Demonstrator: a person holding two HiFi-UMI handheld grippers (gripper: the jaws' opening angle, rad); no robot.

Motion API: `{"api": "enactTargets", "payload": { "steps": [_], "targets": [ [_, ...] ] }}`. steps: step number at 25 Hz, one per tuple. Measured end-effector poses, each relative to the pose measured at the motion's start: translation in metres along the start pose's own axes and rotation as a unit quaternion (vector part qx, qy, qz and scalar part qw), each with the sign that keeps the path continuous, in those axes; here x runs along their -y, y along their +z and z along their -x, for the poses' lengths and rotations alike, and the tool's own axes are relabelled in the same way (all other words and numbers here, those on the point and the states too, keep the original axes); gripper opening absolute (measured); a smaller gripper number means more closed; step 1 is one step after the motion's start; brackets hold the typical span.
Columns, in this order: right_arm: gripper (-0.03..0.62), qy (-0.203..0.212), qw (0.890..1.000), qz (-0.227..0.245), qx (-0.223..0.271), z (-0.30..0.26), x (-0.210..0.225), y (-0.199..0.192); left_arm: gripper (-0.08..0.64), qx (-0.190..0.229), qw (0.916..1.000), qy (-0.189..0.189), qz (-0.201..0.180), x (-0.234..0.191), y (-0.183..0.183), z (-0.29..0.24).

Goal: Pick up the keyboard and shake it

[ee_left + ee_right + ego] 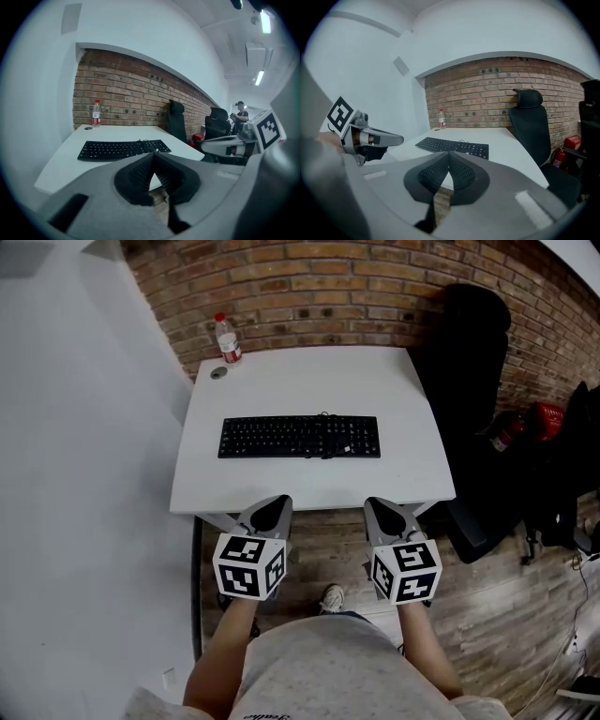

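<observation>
While the left tool [272, 505] is hovering at the near edge of the white counter [309, 381] with its jaws pressed together on nothing, the black keyboard [300, 437] is lying flat mid-counter, well apart from it. The right tool [380, 507] is hovering alongside, likewise closed and empty. Both are probably needing to spread first, then be reaching for the keyboard's opposite short ends and pinching evenly, so it is staying level when lifted and shaken.
</observation>
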State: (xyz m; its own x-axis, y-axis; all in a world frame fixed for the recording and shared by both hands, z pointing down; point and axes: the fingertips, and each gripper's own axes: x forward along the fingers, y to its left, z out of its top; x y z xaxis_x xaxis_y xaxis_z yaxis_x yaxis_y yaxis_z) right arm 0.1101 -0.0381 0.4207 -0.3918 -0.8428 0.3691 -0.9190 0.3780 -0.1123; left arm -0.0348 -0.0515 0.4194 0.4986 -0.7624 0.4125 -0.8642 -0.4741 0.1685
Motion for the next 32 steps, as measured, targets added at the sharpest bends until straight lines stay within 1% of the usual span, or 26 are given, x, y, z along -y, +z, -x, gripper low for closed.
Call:
{"api": "enactTargets", "payload": {
  "steps": [5, 16, 20, 23, 29, 30, 32],
  "targets": [
    [0.011, 0.016, 1.0, 0.0, -0.008, -0.014, 0.02, 0.003, -0.003, 0.001, 0.9999, 0.009, 0.014, 0.0, 0.004, -0.019],
    [0.012, 0.043, 0.999, -0.016, -0.011, -0.042, 0.047, 0.007, -0.002, 0.002, 0.999, 0.039, 0.021, -0.017, 0.013, -0.045],
    [0.012, 0.052, 0.998, -0.014, -0.024, -0.061, 0.056, 0.006, -0.002, -0.004, 0.9986, 0.049, 0.019, -0.035, 0.012, -0.06],
    [0.012, 0.054, 0.998, -0.02, -0.028, -0.077, 0.065, 0.005, 0.0, -0.006, 0.9985, 0.049, 0.024, -0.05, 0.011, -0.074],
    [0.015, 0.054, 0.997, -0.033, -0.049, -0.121, 0.088, 0.004, 0.056, -0.017, 0.9979, 0.044, 0.044, -0.094, 0.012, -0.103],
    [0.033, 0.052, 0.997, -0.035, -0.053, -0.128, 0.091, 0.004, 0.068, -0.02, 0.9977, 0.043, 0.047, -0.103, 0.012, -0.108],
    [0.041, 0.048, 0.996, -0.038, -0.062, -0.141, 0.098, 0.005, 0.097, -0.029, 0.9973, 0.043, 0.053, -0.123, 0.011, -0.116]
  ]
}}
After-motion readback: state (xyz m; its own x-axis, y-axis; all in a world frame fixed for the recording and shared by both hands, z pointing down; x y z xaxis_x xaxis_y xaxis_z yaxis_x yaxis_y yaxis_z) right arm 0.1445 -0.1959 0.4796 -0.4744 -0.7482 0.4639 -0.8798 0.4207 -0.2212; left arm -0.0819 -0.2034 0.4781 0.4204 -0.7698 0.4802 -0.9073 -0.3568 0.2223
